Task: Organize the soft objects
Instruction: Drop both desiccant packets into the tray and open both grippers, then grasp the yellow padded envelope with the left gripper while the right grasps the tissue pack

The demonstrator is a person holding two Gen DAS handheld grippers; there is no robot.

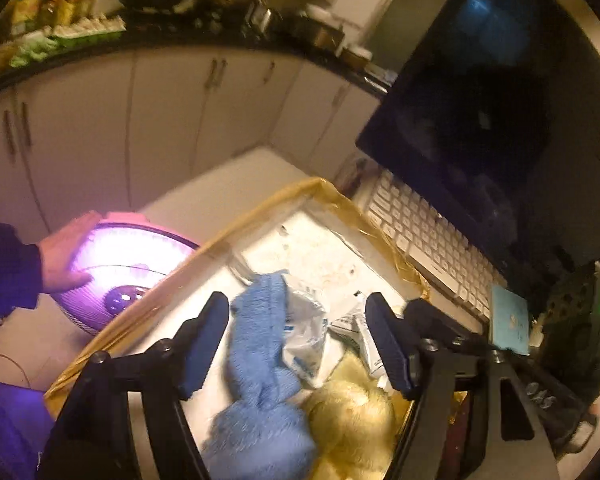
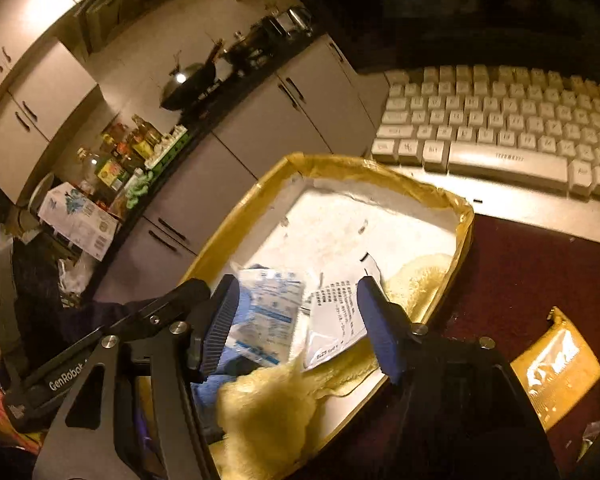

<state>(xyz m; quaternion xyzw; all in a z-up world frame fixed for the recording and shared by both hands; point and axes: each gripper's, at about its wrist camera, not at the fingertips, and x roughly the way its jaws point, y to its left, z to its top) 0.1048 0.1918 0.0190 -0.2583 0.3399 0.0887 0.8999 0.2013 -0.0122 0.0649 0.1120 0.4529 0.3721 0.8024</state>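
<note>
1. Left gripper (image 1: 296, 344) is hanging over the box (image 1: 260, 216), jaws standing wide apart and gripping nothing; the blue cloth (image 1: 260, 360) is lying loose in the gap between the 2 fingers, no pad pressing on it.
2. Right gripper (image 2: 296, 320) is likewise hovering over the box (image 2: 380, 168), jaws spread wide and empty; the packets are showing between its fingers, untouched.
3. Blue cloth is resting inside the box, along its near-left part as the left wrist view shows it, bunched at the near end.
4. Yellow fluffy cloth (image 1: 352, 412) is lying inside the box just beside the blue cloth; in the right wrist view the same yellow fluffy cloth (image 2: 268, 412) is heaping up at the near edge and running toward the box's right wall.
5. 2 white printed packets (image 2: 268, 312) are sitting in the box on top of the cloths, near its middle.
6. Box is lined with amber film over its rim; its far floor is showing bare.
7. White keyboard (image 2: 500, 120) is lying just beyond the box; a dark monitor (image 1: 492, 100) is standing behind it.
8. Left of the box, a person's hand (image 1: 60, 256) is resting on a glowing purple round device (image 1: 128, 268).
</note>
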